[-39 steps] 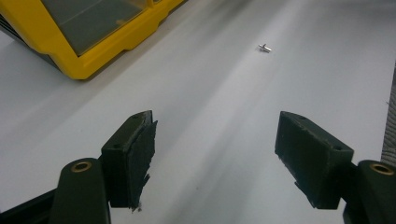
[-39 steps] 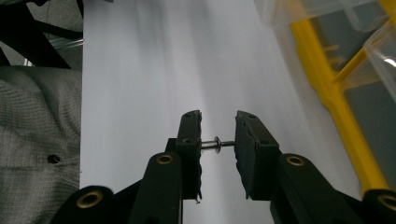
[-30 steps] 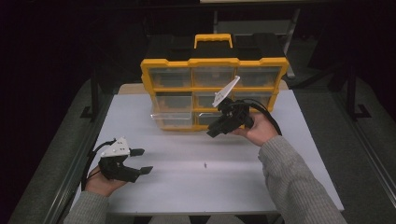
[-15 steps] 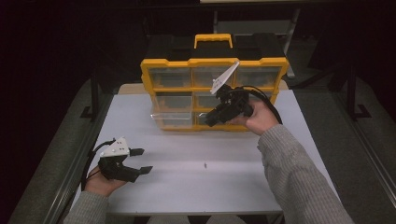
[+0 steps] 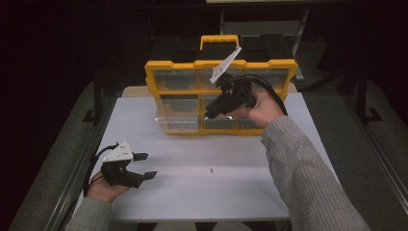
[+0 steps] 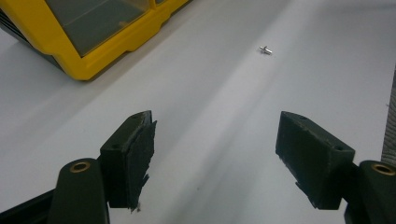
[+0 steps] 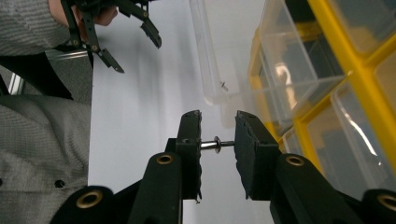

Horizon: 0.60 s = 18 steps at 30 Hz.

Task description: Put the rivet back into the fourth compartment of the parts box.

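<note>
A yellow organizer box (image 5: 183, 67) with clear drawers stands upright at the back of the white table (image 5: 216, 192). My right gripper (image 5: 210, 114) hovers in front of its middle drawers, shut on a small metal screw (image 7: 216, 144) held endwise between the pads. A clear drawer (image 7: 208, 60) is pulled out of the lower left of the box (image 7: 355, 79), with one small screw (image 7: 224, 85) lying in it. My left gripper (image 5: 146, 166) rests open near the table's front left corner, nothing between its jaws. Another small screw (image 6: 265, 49) lies loose on the table (image 6: 210, 116) ahead of it, also seen from above as the same screw (image 5: 211, 170).
The box (image 6: 84, 32) has a yellow carry handle (image 5: 219, 39) on top. A person's grey sleeve (image 5: 303, 173) crosses the right half of the table. Dark floor and metal frame rails flank the table on both sides.
The right gripper has risen with the screw, from the lower drawers up to the middle row of the box. The left gripper has stayed put.
</note>
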Tool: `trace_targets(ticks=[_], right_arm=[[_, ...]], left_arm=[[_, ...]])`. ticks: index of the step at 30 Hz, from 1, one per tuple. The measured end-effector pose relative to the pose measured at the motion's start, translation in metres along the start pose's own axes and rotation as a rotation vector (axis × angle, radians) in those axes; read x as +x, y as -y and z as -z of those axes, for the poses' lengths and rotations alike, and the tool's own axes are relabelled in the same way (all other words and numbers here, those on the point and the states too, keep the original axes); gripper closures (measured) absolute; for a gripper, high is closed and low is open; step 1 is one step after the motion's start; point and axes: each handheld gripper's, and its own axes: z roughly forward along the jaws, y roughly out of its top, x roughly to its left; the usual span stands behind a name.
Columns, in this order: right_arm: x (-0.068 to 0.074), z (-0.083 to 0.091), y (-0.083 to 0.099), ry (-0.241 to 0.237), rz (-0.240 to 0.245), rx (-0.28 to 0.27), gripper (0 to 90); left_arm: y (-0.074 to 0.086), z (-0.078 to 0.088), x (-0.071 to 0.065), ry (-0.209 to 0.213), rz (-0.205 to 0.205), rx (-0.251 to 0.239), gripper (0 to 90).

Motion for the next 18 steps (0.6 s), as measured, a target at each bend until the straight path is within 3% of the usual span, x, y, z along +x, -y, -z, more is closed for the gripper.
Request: trace_targets(ticks=[18], right_arm=[[-0.002,0.005,-0.041,0.008,0.039,-0.001,70.5]], left_arm=[[0.0,0.0,0.0,-0.002,-0.001,0.003,25.8]])
